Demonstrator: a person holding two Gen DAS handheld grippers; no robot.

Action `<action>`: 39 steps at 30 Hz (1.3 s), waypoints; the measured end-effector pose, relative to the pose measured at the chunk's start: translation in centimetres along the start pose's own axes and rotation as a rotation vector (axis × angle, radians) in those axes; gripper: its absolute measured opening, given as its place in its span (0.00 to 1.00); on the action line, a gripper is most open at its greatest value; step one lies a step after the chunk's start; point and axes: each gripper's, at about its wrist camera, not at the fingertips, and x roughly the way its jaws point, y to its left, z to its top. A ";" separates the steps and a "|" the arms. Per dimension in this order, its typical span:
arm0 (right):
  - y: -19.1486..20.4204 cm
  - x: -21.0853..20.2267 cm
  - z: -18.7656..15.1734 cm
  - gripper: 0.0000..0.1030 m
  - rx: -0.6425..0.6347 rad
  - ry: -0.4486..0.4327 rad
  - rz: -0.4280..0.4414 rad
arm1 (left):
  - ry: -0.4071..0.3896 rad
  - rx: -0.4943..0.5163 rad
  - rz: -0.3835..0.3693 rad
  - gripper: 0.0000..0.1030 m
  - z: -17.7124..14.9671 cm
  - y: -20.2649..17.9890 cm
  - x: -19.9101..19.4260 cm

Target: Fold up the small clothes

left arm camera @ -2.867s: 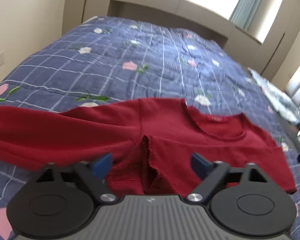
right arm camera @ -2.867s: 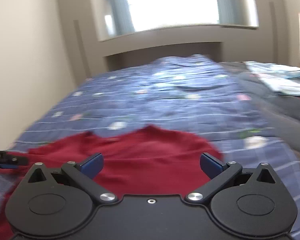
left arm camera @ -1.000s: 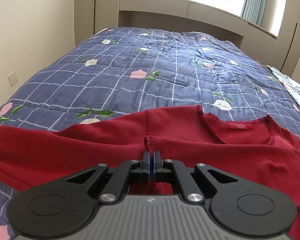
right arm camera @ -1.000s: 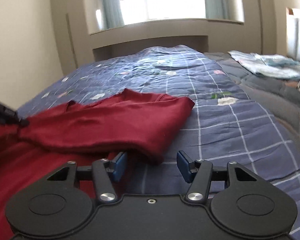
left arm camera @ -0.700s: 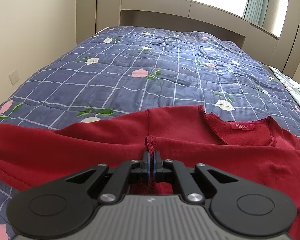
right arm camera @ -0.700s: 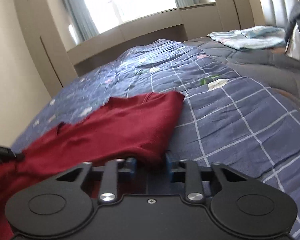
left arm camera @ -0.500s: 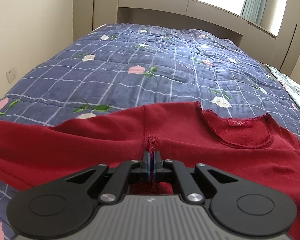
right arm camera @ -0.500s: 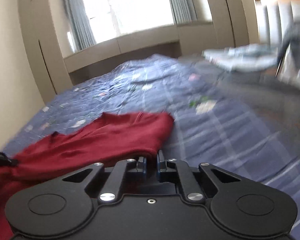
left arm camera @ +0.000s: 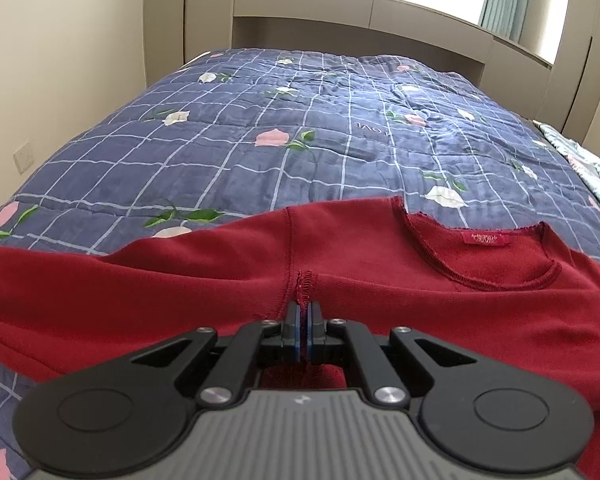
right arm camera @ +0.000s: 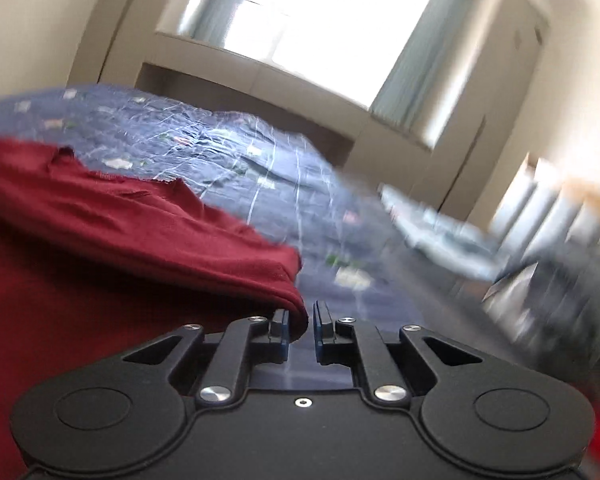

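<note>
A dark red long-sleeved shirt (left arm camera: 380, 280) lies across the near end of the bed, neckline and label (left arm camera: 486, 239) to the right. My left gripper (left arm camera: 303, 320) is shut on a pinch of its fabric at the frilly seam below the shoulder. In the right wrist view the same shirt (right arm camera: 140, 220) fills the left side, a sleeve folded over the body. My right gripper (right arm camera: 302, 320) stands nearly closed with the sleeve's end corner between its jaws, cloth against the left pad. Its jaws are opening slightly. That view is tilted and blurred.
The bed carries a blue checked quilt (left arm camera: 300, 120) with flower prints. A pale blue cloth (right arm camera: 440, 224) lies at its right edge. A beige wall (left arm camera: 60, 60) runs along the left, a cabinet and window stand beyond the bed's far end.
The right gripper's jaws closed around the sleeve's end, then the gripper rolled, tilting its view and shifting the sleeve leftward. The left gripper kept still, shut on the shirt.
</note>
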 end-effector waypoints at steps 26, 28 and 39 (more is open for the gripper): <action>-3.4 4.5 -1.0 0.93 0.277 0.161 0.105 | 0.009 0.152 0.153 0.95 -2.7 -1.1 -1.2; -3.6 3.8 -0.6 0.94 0.278 0.139 0.090 | 0.007 0.112 0.121 0.96 -2.5 -0.2 -1.8; -1.1 -3.4 3.3 0.99 0.300 0.036 0.355 | -0.049 -0.244 0.202 1.00 -1.4 11.0 -7.5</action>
